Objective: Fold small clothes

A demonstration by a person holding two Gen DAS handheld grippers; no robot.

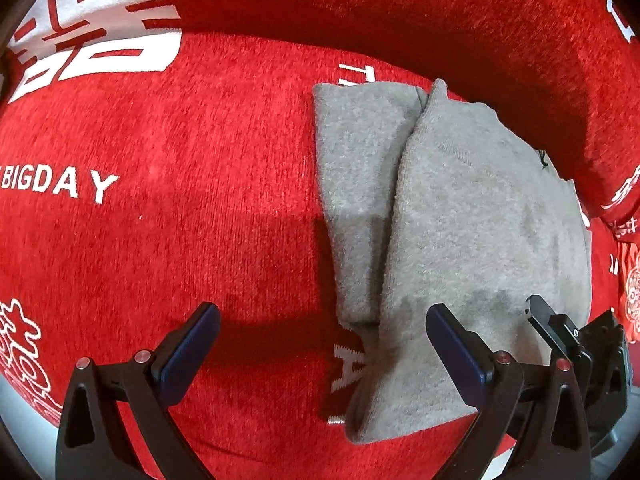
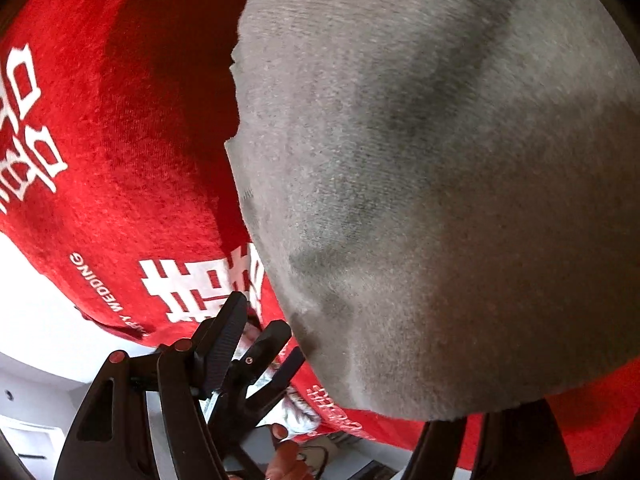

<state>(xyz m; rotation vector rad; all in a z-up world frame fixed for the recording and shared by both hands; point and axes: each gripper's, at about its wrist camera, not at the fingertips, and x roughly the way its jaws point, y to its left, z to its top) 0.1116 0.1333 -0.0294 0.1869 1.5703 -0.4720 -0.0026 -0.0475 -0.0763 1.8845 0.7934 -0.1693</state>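
The red cloth (image 1: 200,160) carries white print: "BIGDAY" at its left in the left wrist view, beside large double-happiness characters (image 1: 96,32). In the right wrist view it reads "WEDDING" (image 2: 98,284), preceded by what may be "HAPPY", partly hidden.

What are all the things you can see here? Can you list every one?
Grey garment: one, grey, folded, lying on the red cloth toward the right.
Red cloth: one, red with white letters and symbols, spread under the garment.
Left claw: one, black with dark blue pads, open, its right finger over the garment's near edge.
Right claw: one, black, at the garment's right edge; its own camera is mostly filled by grey fabric, so open or shut is unclear.
Person's fingertip: one, with a red nail, low in the right wrist view.
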